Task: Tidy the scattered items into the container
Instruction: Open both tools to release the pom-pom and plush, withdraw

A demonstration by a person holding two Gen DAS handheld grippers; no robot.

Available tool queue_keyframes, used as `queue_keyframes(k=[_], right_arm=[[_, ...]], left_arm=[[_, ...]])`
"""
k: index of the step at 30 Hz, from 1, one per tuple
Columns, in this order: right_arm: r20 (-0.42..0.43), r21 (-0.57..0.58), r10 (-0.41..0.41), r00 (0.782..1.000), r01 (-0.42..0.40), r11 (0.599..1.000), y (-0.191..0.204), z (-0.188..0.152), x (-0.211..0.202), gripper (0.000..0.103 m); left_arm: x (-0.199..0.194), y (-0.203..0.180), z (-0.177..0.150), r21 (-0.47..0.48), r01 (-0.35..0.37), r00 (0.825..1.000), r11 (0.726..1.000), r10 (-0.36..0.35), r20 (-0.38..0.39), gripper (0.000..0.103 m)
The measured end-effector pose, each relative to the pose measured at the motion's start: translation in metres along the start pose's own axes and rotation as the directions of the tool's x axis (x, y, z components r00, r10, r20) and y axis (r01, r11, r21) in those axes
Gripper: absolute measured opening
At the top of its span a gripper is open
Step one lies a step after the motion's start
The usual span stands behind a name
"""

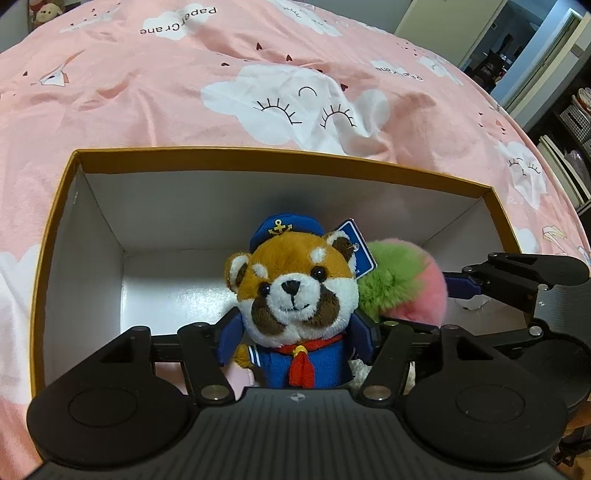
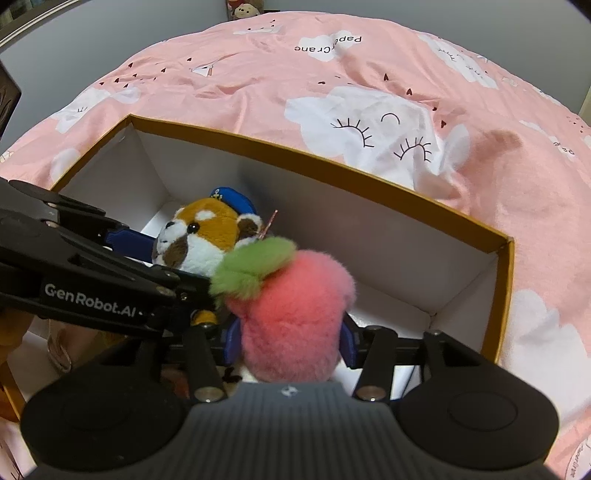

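- Inside the open box [image 1: 258, 162], low between its white walls, sits the sailor bear [image 1: 295, 288], upright and facing the left wrist camera; the box itself rests on the bed [image 1: 147, 92].
- Just beside the bear, touching its right ear, is the pink and green fluffy ball [image 2: 291, 314], also down inside the box.
- Left gripper [image 1: 295, 343]: its blue jaws stand on either side of the bear's body, close against the plush. Whether the pads press on it or have let go I cannot tell.
- Right gripper [image 2: 291, 339]: its jaws flank the fluffy ball at a middling width, with fur bulging past them. Whether they hold it is also unclear.
- Progress, as I judge it: both toys have reached the box, so this pair is nearly done; what is left is to release them fully and lift both grippers clear.
- No other loose toy shows on the visible stretch of bed. Something pale lies under the toys near the box floor, too hidden to name.
- Writing: the bedspread prints "Paper Crane" on a white cloud [image 1: 177, 26], seen upside down; the left gripper's arm reads "GenRobot.AI" in the right wrist view.
- A blue tag [image 1: 356, 243] hangs behind the bear's ear, its text too small to read; a gold anchor marks the cap.
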State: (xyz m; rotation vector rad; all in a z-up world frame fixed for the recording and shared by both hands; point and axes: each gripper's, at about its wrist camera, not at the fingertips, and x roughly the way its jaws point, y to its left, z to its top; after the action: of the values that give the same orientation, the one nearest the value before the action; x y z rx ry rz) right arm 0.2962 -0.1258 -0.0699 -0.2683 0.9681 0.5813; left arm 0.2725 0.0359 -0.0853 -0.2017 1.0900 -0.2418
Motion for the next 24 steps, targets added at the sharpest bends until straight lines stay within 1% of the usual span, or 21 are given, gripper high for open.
queue_keyframes(k=[3,11,16,20,22,24], right_arm=[[0.007,0.002,-0.007,1.0,0.007,1.0,0.0,0.001,-0.004,0.058],[0.027,0.008,-0.012,1.0,0.012,1.0,0.001,0.0,-0.015,0.059],[0.06,0.015,-0.019,0.998,0.018,1.0,0.003,-0.001,-0.031,0.059],[0.118,0.036,-0.03,0.993,0.026,0.999,0.007,-0.006,-0.056,0.059],[0.16,0.051,-0.031,0.987,0.023,0.998,0.01,-0.011,-0.073,0.059],[0.204,0.066,-0.032,0.978,0.018,0.998,0.014,-0.017,-0.091,0.059]], left_arm=[[-0.003,0.0,0.0,-0.005,-0.005,1.0,1.0,0.005,0.007,0.072],[-0.023,-0.007,0.003,0.011,-0.014,0.998,1.0,0.014,0.062,0.073],[-0.043,-0.014,0.0,0.036,-0.023,0.994,0.999,0.019,0.108,0.073],[-0.075,-0.024,-0.008,0.084,-0.028,0.984,0.996,0.012,0.18,0.073],[-0.094,-0.031,-0.014,0.115,-0.032,0.975,0.993,0.006,0.223,0.073],[-0.115,-0.038,-0.023,0.149,-0.03,0.963,0.988,-0.011,0.271,0.073]])
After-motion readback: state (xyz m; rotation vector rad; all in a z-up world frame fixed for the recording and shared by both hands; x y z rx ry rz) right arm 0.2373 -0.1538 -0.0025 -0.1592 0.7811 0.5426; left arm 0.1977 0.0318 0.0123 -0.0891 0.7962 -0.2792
